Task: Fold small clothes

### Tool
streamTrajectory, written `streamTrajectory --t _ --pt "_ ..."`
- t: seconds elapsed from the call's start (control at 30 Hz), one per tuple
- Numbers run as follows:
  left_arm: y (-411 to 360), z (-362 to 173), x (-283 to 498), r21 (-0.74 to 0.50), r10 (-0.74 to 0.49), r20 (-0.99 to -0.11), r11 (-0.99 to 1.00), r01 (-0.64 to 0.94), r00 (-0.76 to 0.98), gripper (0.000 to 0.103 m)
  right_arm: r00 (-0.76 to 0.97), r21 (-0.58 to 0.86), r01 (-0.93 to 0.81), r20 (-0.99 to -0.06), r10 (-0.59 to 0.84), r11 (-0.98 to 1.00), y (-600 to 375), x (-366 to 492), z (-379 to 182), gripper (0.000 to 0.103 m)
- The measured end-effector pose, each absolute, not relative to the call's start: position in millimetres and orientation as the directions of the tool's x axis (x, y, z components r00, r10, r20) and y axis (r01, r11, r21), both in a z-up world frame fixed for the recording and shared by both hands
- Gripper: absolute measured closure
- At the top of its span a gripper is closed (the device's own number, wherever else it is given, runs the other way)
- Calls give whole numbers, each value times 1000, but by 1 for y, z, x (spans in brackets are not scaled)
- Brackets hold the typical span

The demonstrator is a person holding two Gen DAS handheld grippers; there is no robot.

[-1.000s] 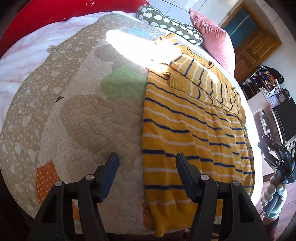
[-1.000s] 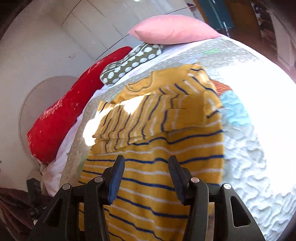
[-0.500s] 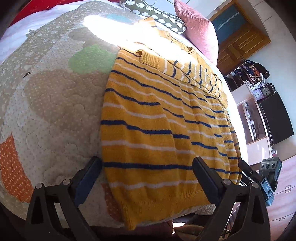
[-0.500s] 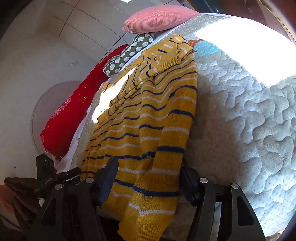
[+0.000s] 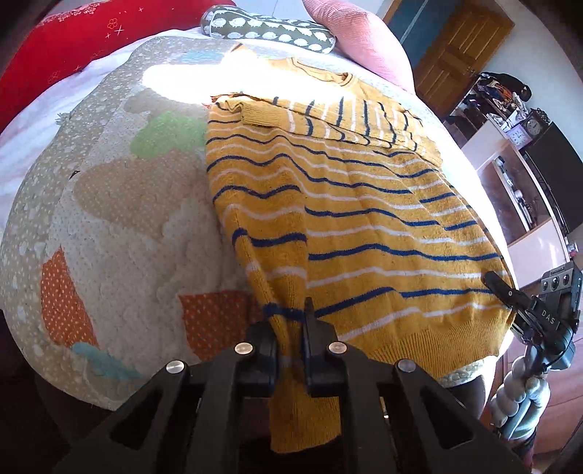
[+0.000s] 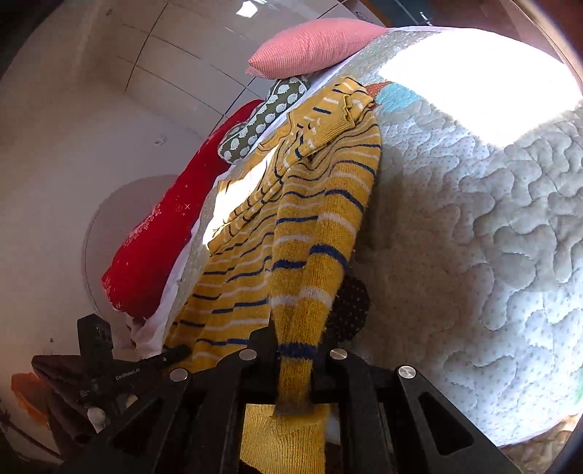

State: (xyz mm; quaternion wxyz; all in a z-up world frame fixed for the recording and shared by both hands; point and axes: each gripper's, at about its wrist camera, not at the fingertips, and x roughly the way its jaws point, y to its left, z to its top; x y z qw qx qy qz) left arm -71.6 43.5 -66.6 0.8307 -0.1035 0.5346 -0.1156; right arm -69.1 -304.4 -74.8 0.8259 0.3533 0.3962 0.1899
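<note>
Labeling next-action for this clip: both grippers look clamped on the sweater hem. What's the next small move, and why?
Probably lift both hem corners together and carry them toward the collar. The left gripper and right gripper are each shut on a bottom corner of the striped sweater, whose sleeves already lie folded across the chest on the quilt, so the bottom-to-top fold looks next.

Bed covered by a quilted patchwork spread (image 5: 109, 226), hard sun patch blown out at 12 o'clock on it. Pillows lined up along the head: red bolster (image 5: 54, 47), green patterned cushion (image 5: 269, 29), pink cushion (image 5: 360, 40). Wooden door (image 5: 455, 54) seen at 1 o'clock, cluttered white shelving (image 5: 510, 146) at 3 o'clock. White panelled wall (image 6: 91, 109) behind.
</note>
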Motion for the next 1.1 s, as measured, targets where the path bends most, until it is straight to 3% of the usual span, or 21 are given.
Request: streamTrajectory --t 0.17,0.3,0.47,0.53,0.63,0.7,0.77,1.0,1.03,1.07,1.1 --pt "31 -84 -76 -237 -264 -898 964 117 353 90 579 713 9 -576 578 701 -311 -92 -93 92" --pt "50 -79 -84 -287 -301 -886 953 93 353 85 585 668 51 -622 520 743 -318 -104 -96 85" --pt "81 -50 -104 -254 -237 -840 967 31 488 54 669 581 36 -619 412 813 -331 -108 -52 68" --pt "90 -44 -107 -246 -214 -831 969 5 514 52 694 547 20 -610 382 837 -333 -96 -33 65" --pt "97 -39 -102 -216 -179 -826 976 -8 534 52 714 492 -24 -601 360 870 -333 -56 -8 61" --pt "97 -34 -98 -196 -159 -820 981 -8 550 52 715 423 -61 -613 335 904 -325 -14 5 51" --pt "96 -29 -91 -188 -154 -809 982 -1 567 51 705 360 -67 -643 299 931 -316 37 7 50" --pt "92 -29 -71 -176 -150 -802 984 11 578 47 550 208 59 -823 142 976 -303 169 -54 50" --pt "94 -32 -69 -175 -148 -807 985 8 571 47 540 201 58 -830 139 978 -302 173 -61 60" --pt "96 -36 -67 -176 -147 -813 984 4 564 47 538 193 45 -831 139 980 -299 174 -62 90" --pt "98 -39 -64 -179 -148 -820 984 -2 554 47 537 195 24 -830 152 981 -296 174 -60 96"
